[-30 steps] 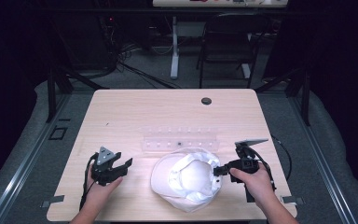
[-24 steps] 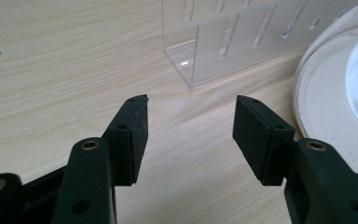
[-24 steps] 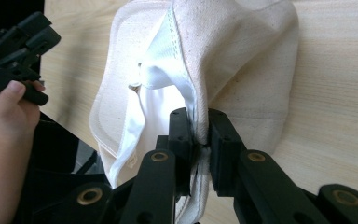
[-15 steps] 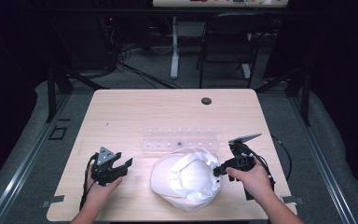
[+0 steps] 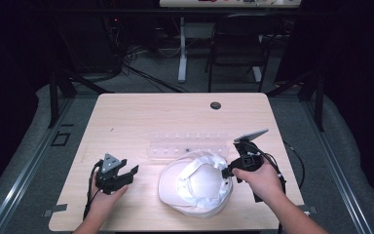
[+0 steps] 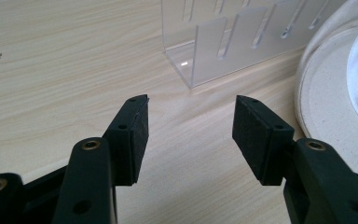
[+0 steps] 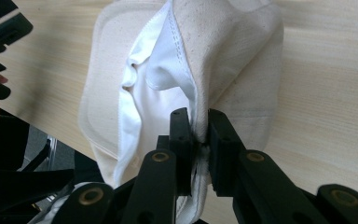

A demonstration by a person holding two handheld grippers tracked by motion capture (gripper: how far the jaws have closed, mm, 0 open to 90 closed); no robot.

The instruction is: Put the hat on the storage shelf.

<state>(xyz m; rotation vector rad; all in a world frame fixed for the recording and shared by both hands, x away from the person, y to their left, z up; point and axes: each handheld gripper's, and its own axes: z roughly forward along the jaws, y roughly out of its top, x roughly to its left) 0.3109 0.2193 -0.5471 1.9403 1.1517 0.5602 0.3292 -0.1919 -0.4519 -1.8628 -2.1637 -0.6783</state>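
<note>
While my right gripper [image 7: 198, 122] pinches the upturned hat [image 5: 195, 185] by its edge, my left gripper [image 6: 190, 119] waits wide apart, nothing yet moved to the clear rack [image 5: 187, 145].

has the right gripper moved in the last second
Yes, slightly: the right gripper, shut on the hat, has edged left, away from the table's right edge.

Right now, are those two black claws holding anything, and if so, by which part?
The right gripper pinches the cream fabric hat with white lining at the edge of its crown opening. The left gripper is open and holds nothing.
</note>
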